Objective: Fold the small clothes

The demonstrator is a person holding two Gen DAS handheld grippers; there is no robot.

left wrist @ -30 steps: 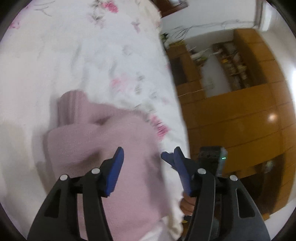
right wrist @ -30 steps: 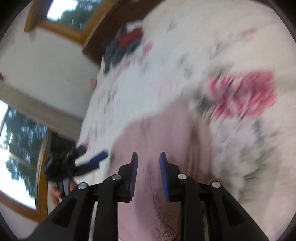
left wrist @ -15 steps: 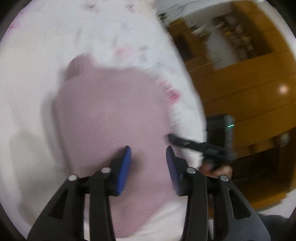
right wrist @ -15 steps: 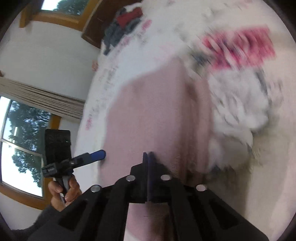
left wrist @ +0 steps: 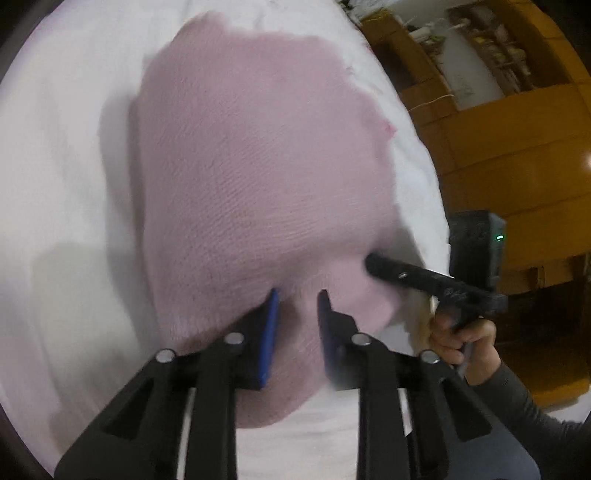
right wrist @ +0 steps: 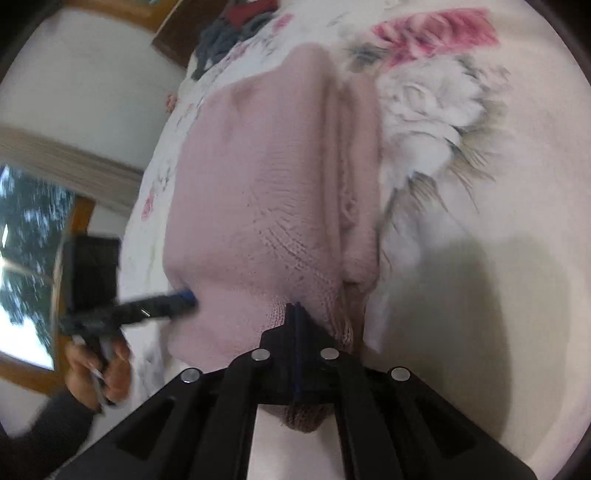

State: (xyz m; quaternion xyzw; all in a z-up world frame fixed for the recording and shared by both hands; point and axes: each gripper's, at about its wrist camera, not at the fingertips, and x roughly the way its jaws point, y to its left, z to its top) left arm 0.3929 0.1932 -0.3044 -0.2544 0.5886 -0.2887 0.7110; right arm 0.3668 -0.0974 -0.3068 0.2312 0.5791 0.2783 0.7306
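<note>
A pink knitted garment point(left wrist: 258, 166) lies spread on a white floral bed cover point(left wrist: 55, 184). My left gripper point(left wrist: 298, 306) is at the garment's near edge, its blue fingers drawn in with a ridge of knit pinched between them. My right gripper point(right wrist: 295, 308) is shut tight on the near hem of the garment point(right wrist: 258, 184). A long fold runs along the garment's right side in the right wrist view. Each wrist view shows the other tool at the same hem: the right gripper point(left wrist: 373, 264) and the left gripper point(right wrist: 184, 297).
Dark and red clothes point(right wrist: 236, 26) are piled at the far end of the bed cover point(right wrist: 480, 147). Wooden cabinets point(left wrist: 498, 147) stand past the bed's right edge. A window point(right wrist: 22, 277) is at the left. A person's hands point(left wrist: 461, 332) point(right wrist: 99, 365) hold the grippers.
Both grippers have come down to the garment's near edge. The right gripper's jaws have shut on the hem. The left gripper's jaws have narrowed onto the fabric.
</note>
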